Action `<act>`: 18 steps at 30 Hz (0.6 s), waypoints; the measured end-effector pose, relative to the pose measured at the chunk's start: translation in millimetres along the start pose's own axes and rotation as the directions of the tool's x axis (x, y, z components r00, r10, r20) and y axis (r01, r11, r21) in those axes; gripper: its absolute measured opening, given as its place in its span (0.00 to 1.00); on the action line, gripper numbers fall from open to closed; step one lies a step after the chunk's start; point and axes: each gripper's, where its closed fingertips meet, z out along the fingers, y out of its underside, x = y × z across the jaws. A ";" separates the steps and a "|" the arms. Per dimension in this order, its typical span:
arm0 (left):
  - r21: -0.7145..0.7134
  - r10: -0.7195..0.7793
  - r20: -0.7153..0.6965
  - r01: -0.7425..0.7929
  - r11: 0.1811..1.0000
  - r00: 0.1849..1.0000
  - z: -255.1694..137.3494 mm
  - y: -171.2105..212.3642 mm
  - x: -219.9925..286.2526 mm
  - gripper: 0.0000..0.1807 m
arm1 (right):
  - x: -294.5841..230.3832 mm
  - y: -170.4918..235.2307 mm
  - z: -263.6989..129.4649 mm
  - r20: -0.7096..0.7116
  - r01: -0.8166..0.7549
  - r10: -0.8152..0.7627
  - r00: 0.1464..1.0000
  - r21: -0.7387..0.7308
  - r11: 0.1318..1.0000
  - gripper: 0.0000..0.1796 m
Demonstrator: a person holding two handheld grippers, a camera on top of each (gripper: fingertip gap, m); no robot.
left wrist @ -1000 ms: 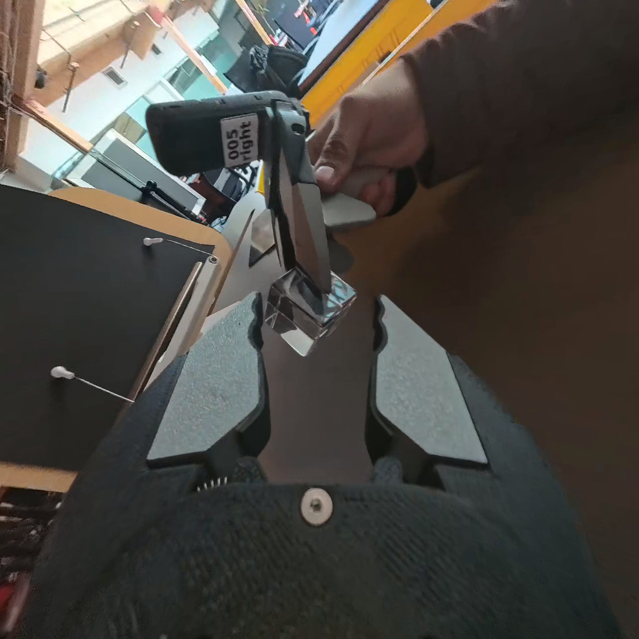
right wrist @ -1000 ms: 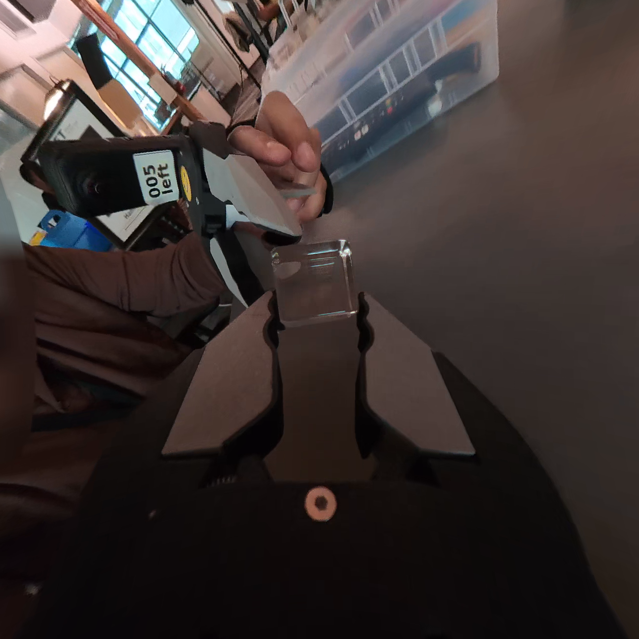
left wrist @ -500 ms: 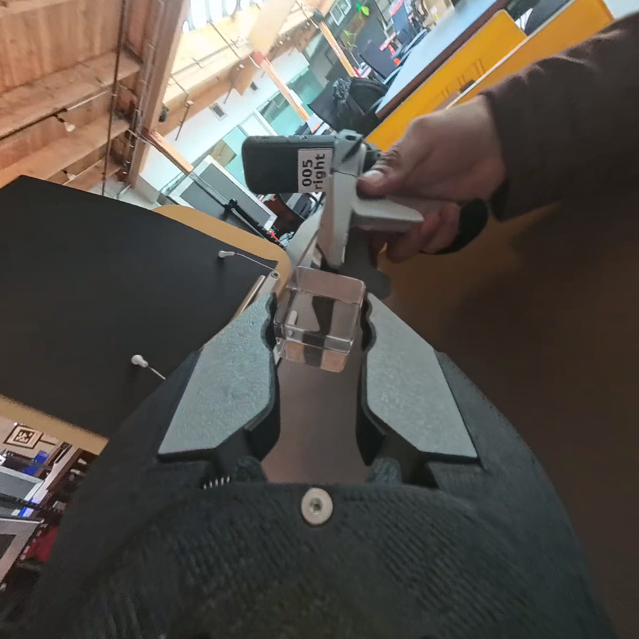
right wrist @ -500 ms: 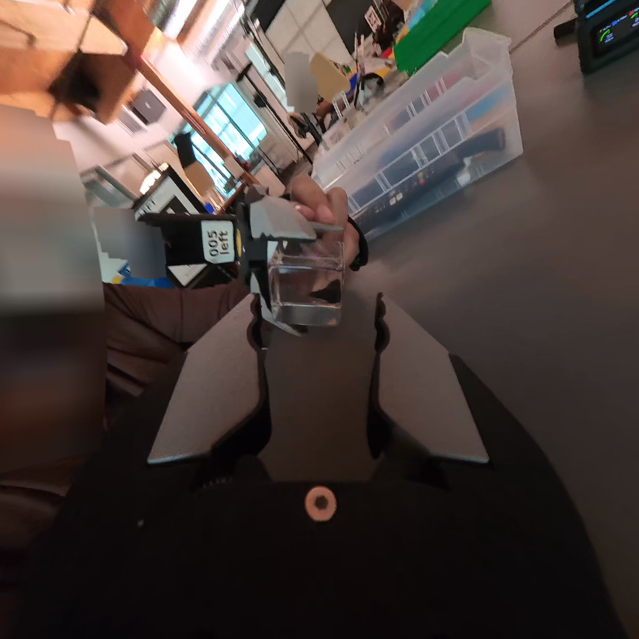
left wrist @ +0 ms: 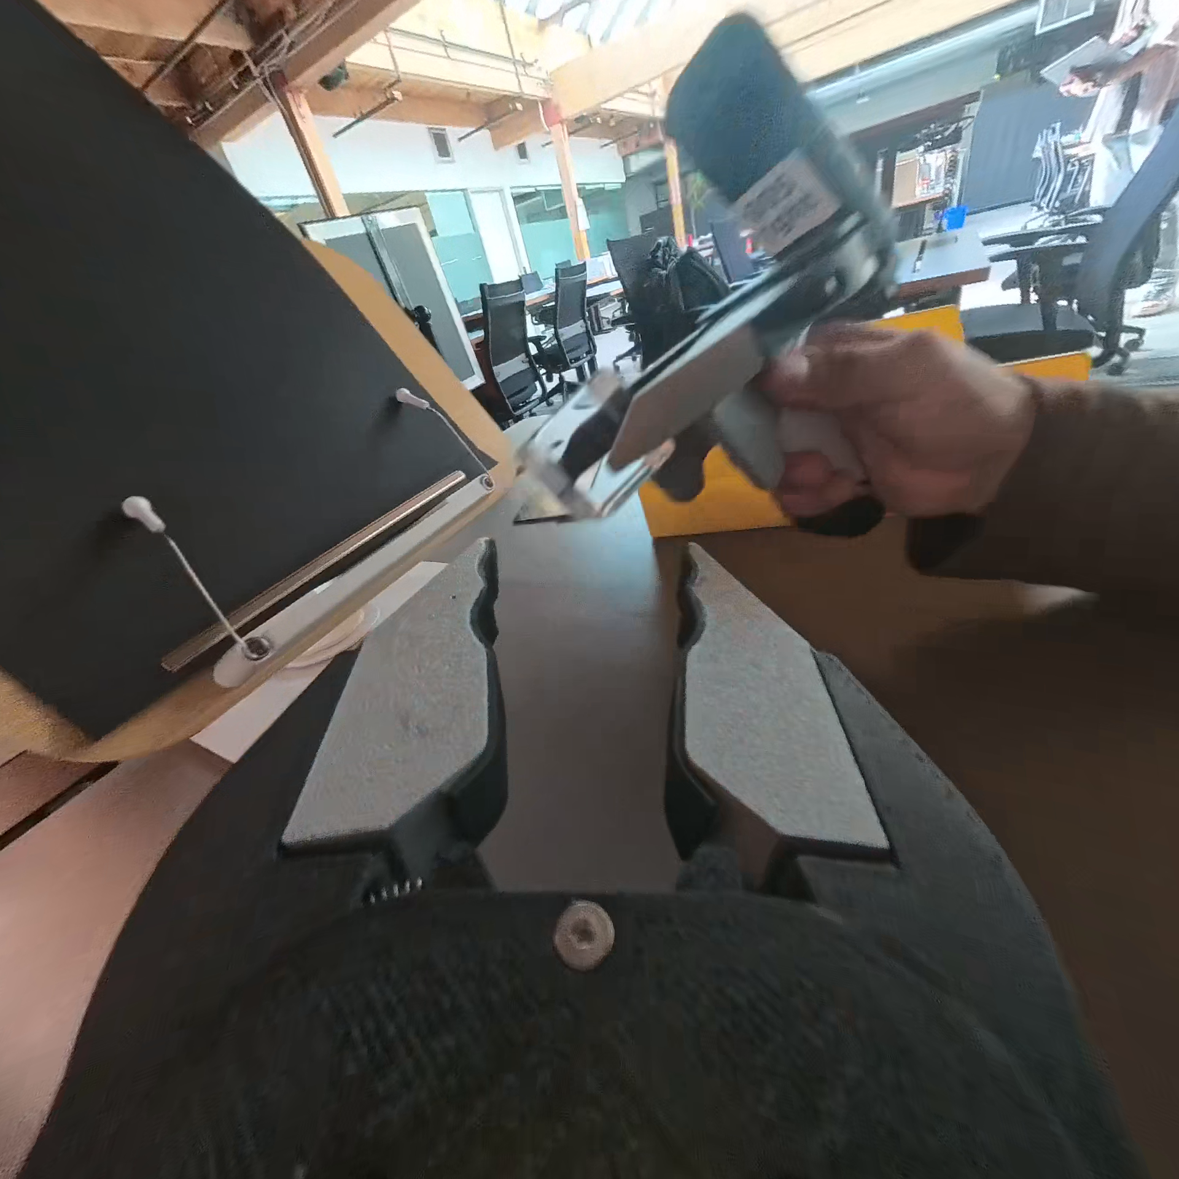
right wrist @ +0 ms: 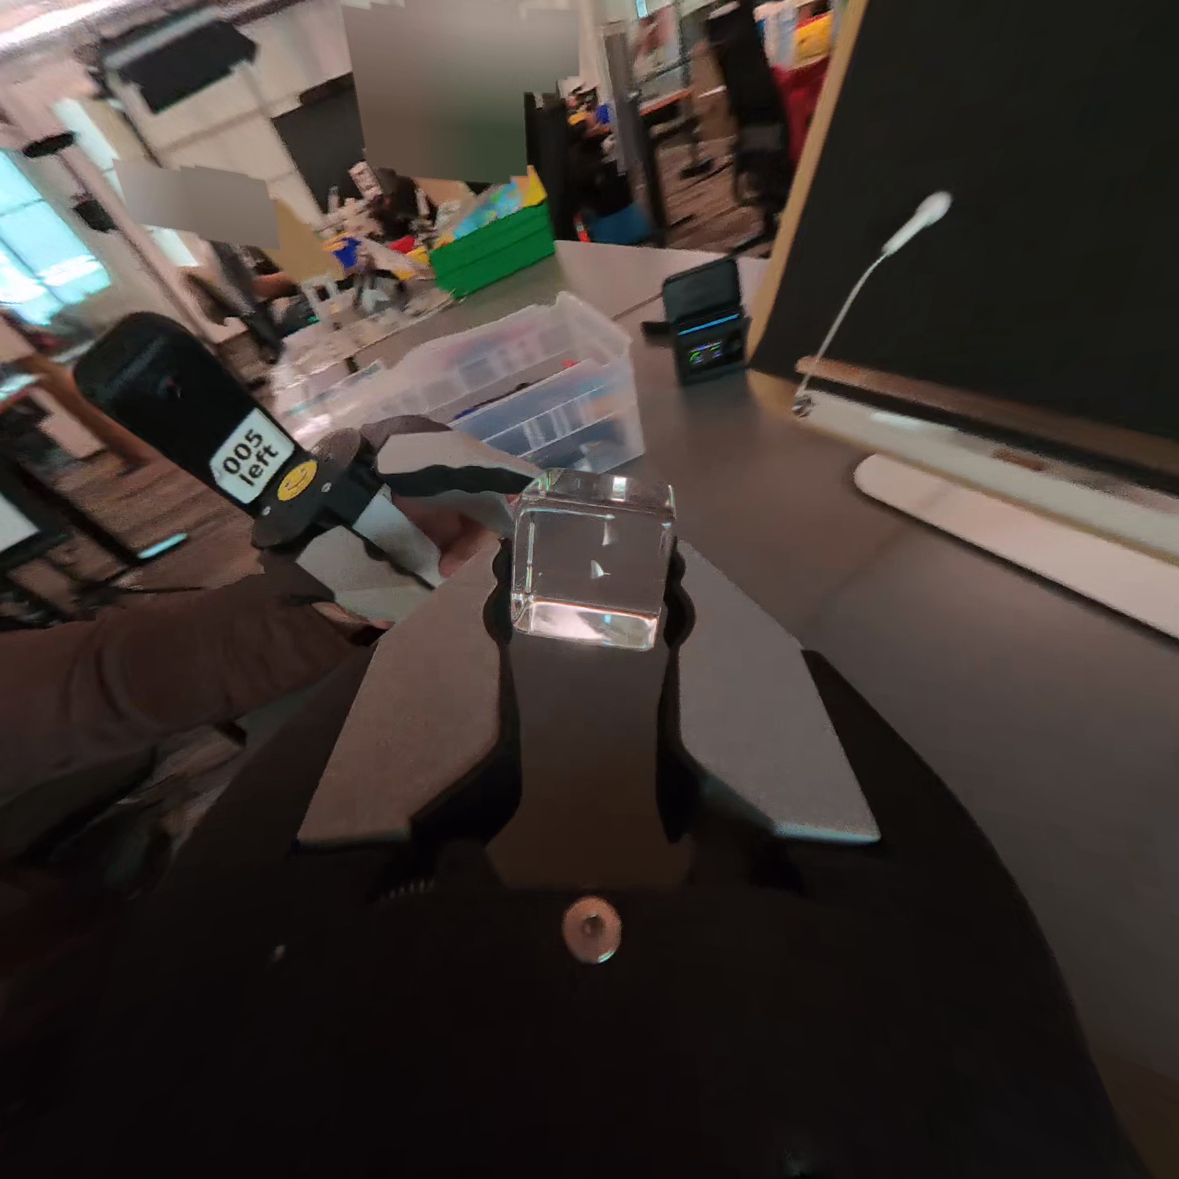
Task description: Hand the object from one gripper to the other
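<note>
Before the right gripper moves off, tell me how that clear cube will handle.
The clear cube looks rigid and glassy-smooth, so probably slippery; the right gripper pinches only its flat sides at the fingers' tips. It seems solid, likely heavy for its size. Flat faces shouldn't roll; sharp edges may chip if dropped.

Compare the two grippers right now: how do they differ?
The right gripper is shut on the clear cube; the left gripper is open and holds nothing. The right gripper's fingertips pinch the cube's sides; the left gripper's stand apart over the dark table. Both are hand-held.

Cube (right wrist: 590, 561) between right hand-held gripper (right wrist: 587, 574) fingers; bin (right wrist: 510, 395) behind.
</note>
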 end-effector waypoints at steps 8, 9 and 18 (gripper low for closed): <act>-0.133 -0.079 0.139 0.098 0.986 0.987 0.1 30.8 -31.8 0.23 | 20.6 -42.9 -151.2 -0.493 0.139 -0.145 0.858 -0.049 0.989 0.25; -0.172 -0.105 0.142 0.129 0.977 0.984 0.7 39.2 -34.0 0.24 | 34.1 -41.3 -178.5 -0.560 0.126 -0.142 0.816 -0.066 0.990 0.25; -0.287 -0.157 0.165 0.200 0.937 0.974 4.3 73.5 -40.5 0.24 | 137.2 72.4 -277.4 -0.795 -0.198 -0.181 0.578 -0.352 0.915 0.24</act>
